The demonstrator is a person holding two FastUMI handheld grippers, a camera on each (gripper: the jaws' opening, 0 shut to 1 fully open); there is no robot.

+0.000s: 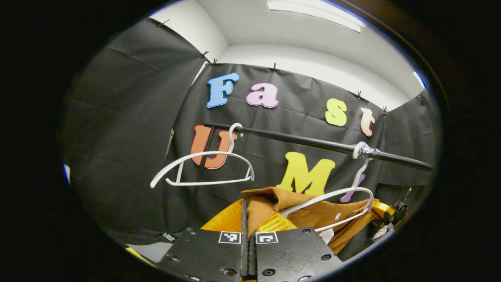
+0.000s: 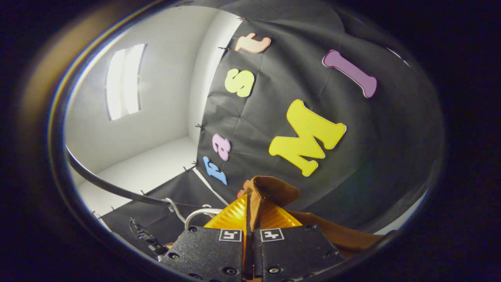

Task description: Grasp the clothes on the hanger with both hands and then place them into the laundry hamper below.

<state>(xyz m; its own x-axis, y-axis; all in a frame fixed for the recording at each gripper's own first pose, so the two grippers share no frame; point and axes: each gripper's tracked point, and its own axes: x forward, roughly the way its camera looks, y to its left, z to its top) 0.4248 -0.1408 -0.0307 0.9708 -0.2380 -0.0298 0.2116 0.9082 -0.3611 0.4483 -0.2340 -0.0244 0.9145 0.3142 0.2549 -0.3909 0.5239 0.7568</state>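
Note:
A brown garment [image 1: 325, 219] hangs on a white hanger [image 1: 332, 199] from a black rail [image 1: 313, 144]. My left gripper [image 1: 245, 219] is shut on a fold of this brown cloth near its left shoulder, with the yellow finger pads [image 1: 225, 219] pinching it. In the right gripper view my right gripper [image 2: 249, 211] is shut on another bunched part of the brown garment [image 2: 270, 192], and cloth trails off to the lower right. The other gripper [image 1: 385, 213] shows at the garment's far right in the left gripper view. The hamper is hidden.
A second white hanger [image 1: 203, 166] hangs bare on the rail to the left of the garment. The rail's far end is wrapped in tape [image 1: 364, 150]. In the right gripper view the rail [image 2: 113, 188] curves across the lower left.

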